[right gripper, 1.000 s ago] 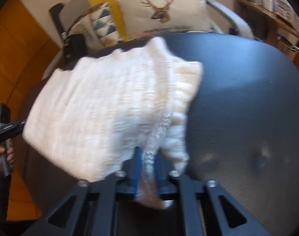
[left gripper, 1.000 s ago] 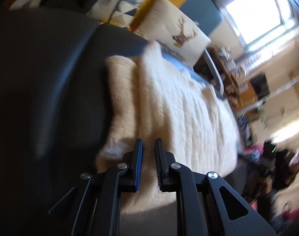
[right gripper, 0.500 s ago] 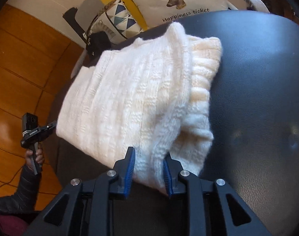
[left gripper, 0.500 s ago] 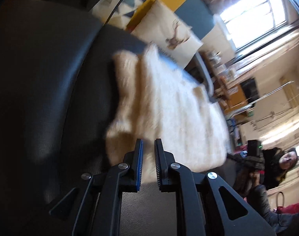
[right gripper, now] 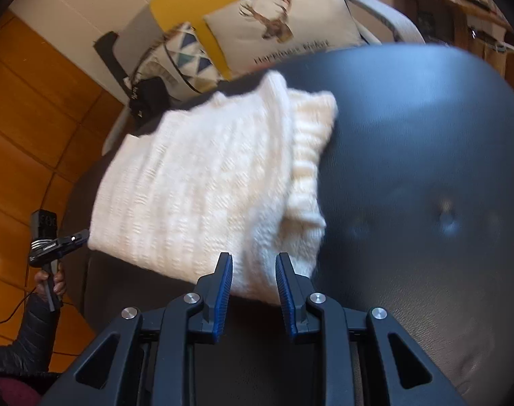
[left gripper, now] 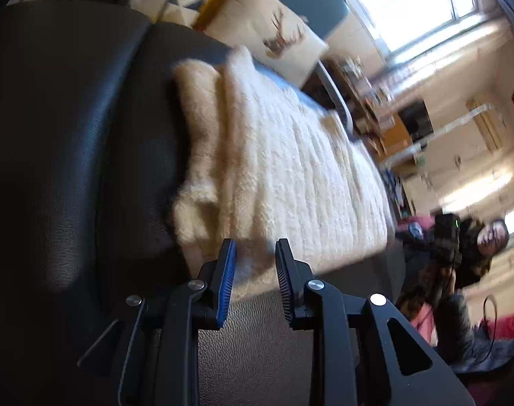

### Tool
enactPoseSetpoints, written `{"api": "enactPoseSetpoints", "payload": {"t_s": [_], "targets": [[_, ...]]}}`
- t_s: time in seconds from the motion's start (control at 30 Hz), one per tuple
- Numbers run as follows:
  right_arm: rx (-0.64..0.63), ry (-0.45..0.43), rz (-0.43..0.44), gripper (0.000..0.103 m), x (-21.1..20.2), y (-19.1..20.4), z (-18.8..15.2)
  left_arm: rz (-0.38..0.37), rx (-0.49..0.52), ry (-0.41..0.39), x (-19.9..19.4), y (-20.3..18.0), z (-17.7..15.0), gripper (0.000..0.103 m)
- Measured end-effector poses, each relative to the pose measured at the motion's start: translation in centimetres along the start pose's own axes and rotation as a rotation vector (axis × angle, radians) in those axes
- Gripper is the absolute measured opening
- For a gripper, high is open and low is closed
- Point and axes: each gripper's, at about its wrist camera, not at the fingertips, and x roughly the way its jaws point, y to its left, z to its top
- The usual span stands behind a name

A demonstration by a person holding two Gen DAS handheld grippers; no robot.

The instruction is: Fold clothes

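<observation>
Sweater, cream, chunky rib knit: lies on the dark leather-look sofa seat as a compact folded rectangle, with a ribbed band showing out from under the top layer along one side. I judge it soft, bulky and fairly light, springy enough that the layers could slump or slide apart if lifted by a single ply. Best hold, in my estimate: the thick doubled edge nearest the claws, pinching all layers together, not the loose ribbed band. Right claw: fingers apart at a moderate gap, nothing clamped; the sweater's near corner shows between the tips, though whether the pads touch the knit I cannot tell. Left claw: likewise parted at a moderate gap, empty, aimed at the near edge of the sweater from the other side, the seat surface visible below it. Surroundings: deer-print cushion and triangle-pattern cushion behind the seat. Condition: folded bundle looks tidy; whether another fold is meant, I cannot say.
</observation>
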Motion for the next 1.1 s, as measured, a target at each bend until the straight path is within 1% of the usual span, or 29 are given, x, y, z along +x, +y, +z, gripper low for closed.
{"api": "enactPoseSetpoints", "payload": {"t_s": [0.03,0.07,0.1,0.17,0.23,0.27,0.33,0.37,0.4,0.47,0.5,0.53,0.57,0.6,0.63,0.67,0.7,0.73,0.77,0.8,0.83,0.9,0.97,1.0,1.1], "targets": [[0.011,0.005,-0.003,0.027,0.6,0.1,-0.1,0.000,0.027,0.004,0.0,-0.4,-0.1,0.010],[0.004,0.009,-0.010,0.027,0.7,0.2,-0.3,-0.015,0.047,0.003,-0.4,-0.7,-0.4,0.005],[-0.002,0.014,-0.017,0.027,0.8,0.3,-0.5,-0.013,0.064,0.002,-0.9,-0.9,-0.9,0.004],[-0.014,0.018,-0.015,0.027,0.8,0.4,-0.8,0.017,0.082,0.000,-2.3,-0.8,-1.8,0.003],[-0.026,0.015,0.003,0.027,0.4,0.4,-1.1,0.033,0.058,-0.002,-3.7,-0.1,-2.7,0.003],[-0.031,0.014,0.012,0.027,0.2,0.4,-1.2,0.047,0.045,-0.001,-4.4,0.3,-3.1,0.000],[-0.027,0.015,0.045,0.027,-0.2,0.0,-1.4,0.101,0.008,-0.003,-5.8,1.1,-3.8,0.000],[-0.017,0.018,0.069,0.027,-0.4,-0.5,-1.5,0.130,-0.018,-0.013,-6.4,1.4,-3.9,0.003],[-0.007,0.020,0.093,0.027,-0.6,-1.0,-1.6,0.140,-0.043,-0.022,-7.1,1.6,-3.9,0.012],[-0.014,0.020,0.096,0.027,-0.8,-2.0,-1.8,0.175,-0.089,-0.067,-8.6,1.7,-3.9,0.020],[-0.015,0.028,0.098,0.027,-0.8,-2.5,-1.9,0.158,-0.111,-0.088,-9.3,1.5,-3.8,0.022],[-0.020,0.032,0.081,0.027,-0.8,-3.1,-1.9,0.146,-0.123,-0.109,-9.7,1.2,-3.5,0.023],[-0.023,0.022,0.077,0.028,-1.0,-3.7,-1.8,0.138,-0.126,-0.128,-9.9,0.5,-3.3,0.023],[-0.014,0.010,0.110,0.028,-1.2,-4.3,-1.6,0.123,-0.126,-0.139,-10.0,0.0,-2.9,0.024],[-0.005,-0.004,0.164,0.028,-1.3,-4.8,-1.4,0.104,-0.123,-0.137,-9.7,-0.6,-2.5,0.024],[-0.009,-0.015,0.198,0.028,-1.2,-5.1,-1.0,0.089,-0.119,-0.128,-9.1,-1.2,-2.0,0.024],[-0.025,-0.015,0.202,0.028,-0.9,-5.3,-0.6,0.073,-0.115,-0.120,-8.5,-1.8,-1.5,0.024],[-0.038,-0.004,0.217,0.028,-0.4,-5.3,-0.2,0.057,-0.110,-0.111,-7.9,-2.4,-1.1,0.024],[-0.052,0.016,0.254,0.028,0.3,-5.1,0.2,0.049,-0.099,-0.097,-7.0,-3.3,-0.4,0.024],[-0.065,0.037,0.290,0.028,0.9,-4.9,0.6,0.044,-0.079,-0.075,-5.9,-4.3,0.3,0.024],[-0.088,0.051,0.306,0.028,1.5,-4.6,0.9,0.034,-0.057,-0.054,-5.0,-5.2,0.9,0.024],[-0.154,0.109,0.362,0.027,2.4,-3.8,0.9,0.023,0.012,-0.003,-2.4,-7.9,1.9,0.024],[-0.247,0.161,0.421,0.024,2.9,-2.6,0.6,0.014,0.090,0.050,0.5,-11.1,2.9,0.024],[-0.296,0.184,0.425,0.019,3.0,-2.1,0.5,0.010,0.129,0.077,1.9,-12.6,3.4,0.024],[-0.367,0.215,0.432,0.019,3.3,-2.1,0.7,-0.003,0.246,0.157,6.3,-17.3,4.9,0.024]]}}
